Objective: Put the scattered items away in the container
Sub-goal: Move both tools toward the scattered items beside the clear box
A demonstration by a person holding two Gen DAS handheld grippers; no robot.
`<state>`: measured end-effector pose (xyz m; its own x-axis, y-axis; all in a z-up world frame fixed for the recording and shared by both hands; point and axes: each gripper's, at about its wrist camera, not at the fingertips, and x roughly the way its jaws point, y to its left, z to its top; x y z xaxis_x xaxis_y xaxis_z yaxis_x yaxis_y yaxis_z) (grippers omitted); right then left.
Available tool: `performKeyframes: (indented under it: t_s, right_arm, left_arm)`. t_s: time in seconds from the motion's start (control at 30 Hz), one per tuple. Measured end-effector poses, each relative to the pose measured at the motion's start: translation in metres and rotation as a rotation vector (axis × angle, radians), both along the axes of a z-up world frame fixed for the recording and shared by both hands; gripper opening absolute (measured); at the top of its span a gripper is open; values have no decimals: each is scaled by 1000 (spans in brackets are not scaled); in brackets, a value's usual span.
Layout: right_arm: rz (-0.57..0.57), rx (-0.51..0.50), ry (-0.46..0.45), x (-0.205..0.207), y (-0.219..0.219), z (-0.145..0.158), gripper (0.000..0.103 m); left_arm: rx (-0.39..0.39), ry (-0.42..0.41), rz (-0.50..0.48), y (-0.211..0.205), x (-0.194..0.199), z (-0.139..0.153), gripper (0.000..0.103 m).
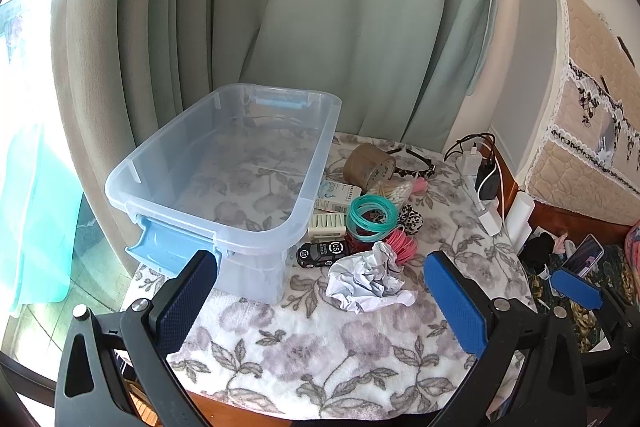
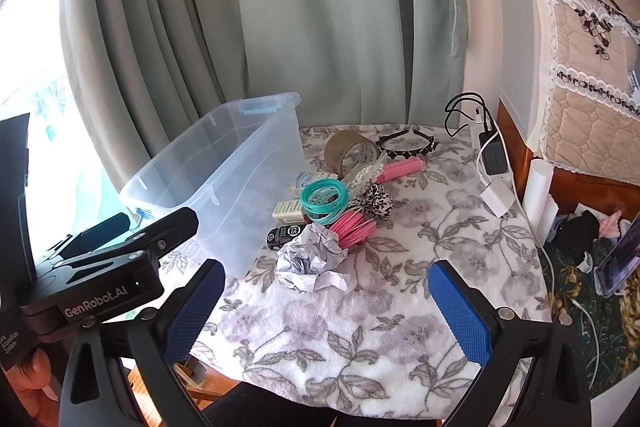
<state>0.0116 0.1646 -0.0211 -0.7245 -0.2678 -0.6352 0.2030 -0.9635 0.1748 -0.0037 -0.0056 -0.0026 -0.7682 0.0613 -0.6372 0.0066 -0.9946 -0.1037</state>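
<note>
Jaws: both pairs are being held wide apart and empty; neither the left gripper (image 1: 320, 301) nor the right gripper (image 2: 326, 307) is touching anything.

Container: a clear plastic container (image 1: 224, 163) with blue latches is standing open and empty at the far left corner of the cloth-covered table (image 1: 320, 355), its long axis running from the near left edge toward the curtain.

Scattered items: a pile is lying just beside the container's right wall, toward the middle of the table. Crumpled paper (image 2: 310, 259) is sitting at the near end of the pile, touching a black toy car (image 2: 284, 235). Teal bands (image 2: 324, 201), pink bands (image 2: 354, 229), a cream clip (image 2: 287, 211), a spotted scrunchie (image 2: 376, 203), a bag of cotton swabs (image 2: 366, 175), a small carton (image 2: 310, 181), a tape roll (image 2: 352, 149) and a black headband (image 2: 408, 145) are being seen behind it.

Governing relation: the crumpled paper is lying straight ahead of both grippers and well apart from their pads, slightly right of centre for the left gripper and slightly left of centre for the right gripper. Neither is being judged clearly nearer. The paper has no marked long axis, so any closing direction is being judged workable.

Step in hand: nothing is yet in the container; an approach to the near end of the pile is being judged the likely opening.

Risk: the toy car and pink bands are lying against the paper and may be dragged along.

Excluded: chargers and cables (image 2: 494, 163) at the far right edge are being judged not part of the task.
</note>
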Motion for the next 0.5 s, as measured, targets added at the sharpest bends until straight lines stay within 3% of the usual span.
performKeyframes:
  t_s: [0.5]
  right_arm:
    - [24,-2,34,0,-3,-1,103]
  left_arm:
    - [-17,-7,15,2,-4,-3,103]
